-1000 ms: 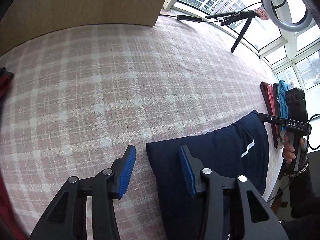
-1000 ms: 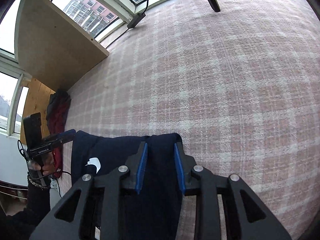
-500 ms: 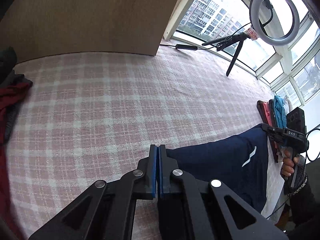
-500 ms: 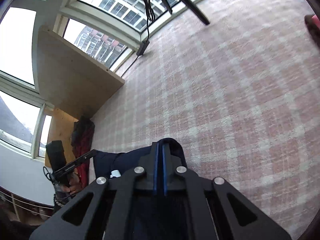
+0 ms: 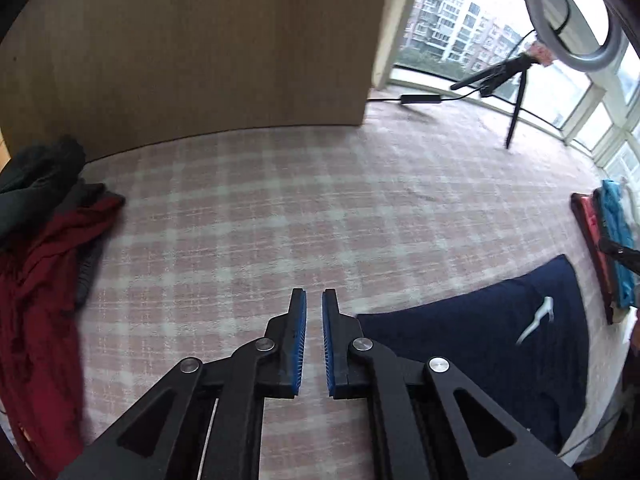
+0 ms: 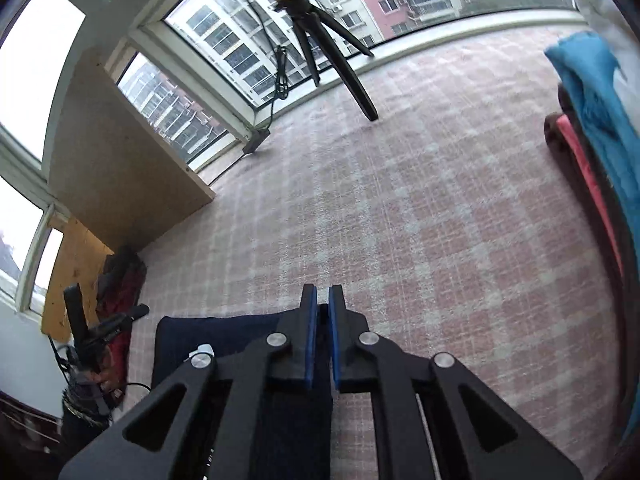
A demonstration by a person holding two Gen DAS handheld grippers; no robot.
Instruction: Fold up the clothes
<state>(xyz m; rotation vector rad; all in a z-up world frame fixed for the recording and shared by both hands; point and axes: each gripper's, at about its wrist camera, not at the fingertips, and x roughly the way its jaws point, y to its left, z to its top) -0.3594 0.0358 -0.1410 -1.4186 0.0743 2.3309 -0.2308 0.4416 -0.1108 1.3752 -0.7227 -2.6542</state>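
A navy garment [image 5: 480, 340] with a white logo [image 5: 536, 320] lies on the pink plaid cover [image 5: 280, 200]. My left gripper [image 5: 314, 294] hovers beside its left edge. Its jaws are opening by a narrow gap, and only plaid shows between the pads. The garment's far corner peaks up towards my right gripper [image 5: 618, 252]. In the right wrist view my right gripper [image 6: 322, 290] is barely opening, with navy cloth [image 6: 224, 332] still running up between its pads. A hand [image 6: 94, 376] holds the left gripper [image 6: 138, 311] at the far end.
A heap of red and dark clothes [image 5: 40, 280] lies at the left. A folded stack with red and teal layers [image 6: 592, 120] sits at the right. A tripod [image 5: 516, 112], ring light [image 5: 572, 8] and cable stand by the windows. A wooden panel [image 5: 180, 40] borders the far side.
Both grippers closed onto the garment's near edge, then rose and tilted upward. The left jaws have since parted a little and the cloth is out of them.
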